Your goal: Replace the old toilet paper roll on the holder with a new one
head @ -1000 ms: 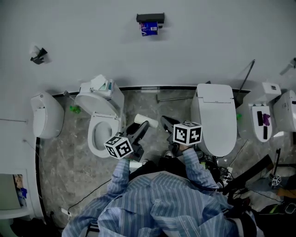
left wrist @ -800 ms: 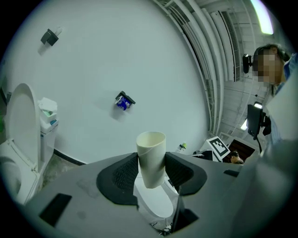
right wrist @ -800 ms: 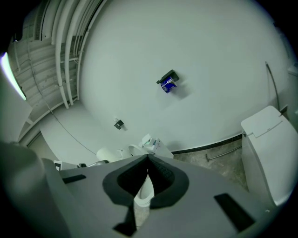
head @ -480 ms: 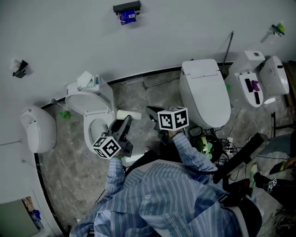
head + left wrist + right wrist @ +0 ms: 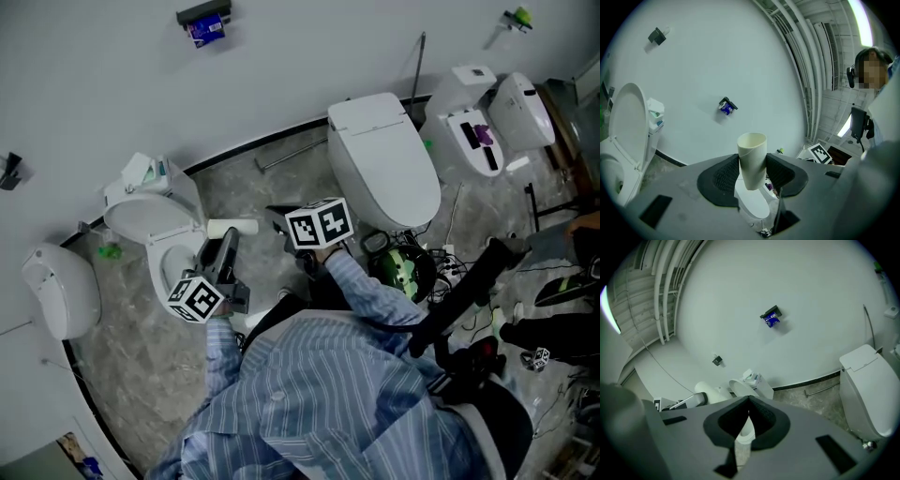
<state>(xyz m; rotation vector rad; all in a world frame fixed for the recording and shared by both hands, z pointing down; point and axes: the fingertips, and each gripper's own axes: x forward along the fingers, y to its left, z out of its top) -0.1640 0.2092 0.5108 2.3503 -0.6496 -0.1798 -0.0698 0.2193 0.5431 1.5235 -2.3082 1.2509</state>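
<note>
Over the bathroom floor (image 5: pixel 127 352), the left gripper (image 5: pixel 752 174) had its fingers (image 5: pixel 725 176) clamped on an empty cardboard tube (image 5: pixel 752 157). The right gripper (image 5: pixel 749 416) had its fingers together. A loose pinch could drop the tube.

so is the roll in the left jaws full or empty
Empty: it is a bare tube, hollow at its open end, with no paper wound on it.

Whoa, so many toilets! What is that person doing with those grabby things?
A person in a striped shirt stands on the floor between an open toilet and a closed toilet, with a tool in each hand. The left hand-held gripper is clamped on an empty cardboard tube, the kind left over from a used-up toilet paper roll. The right hand-held gripper is shut and holds nothing.
</note>
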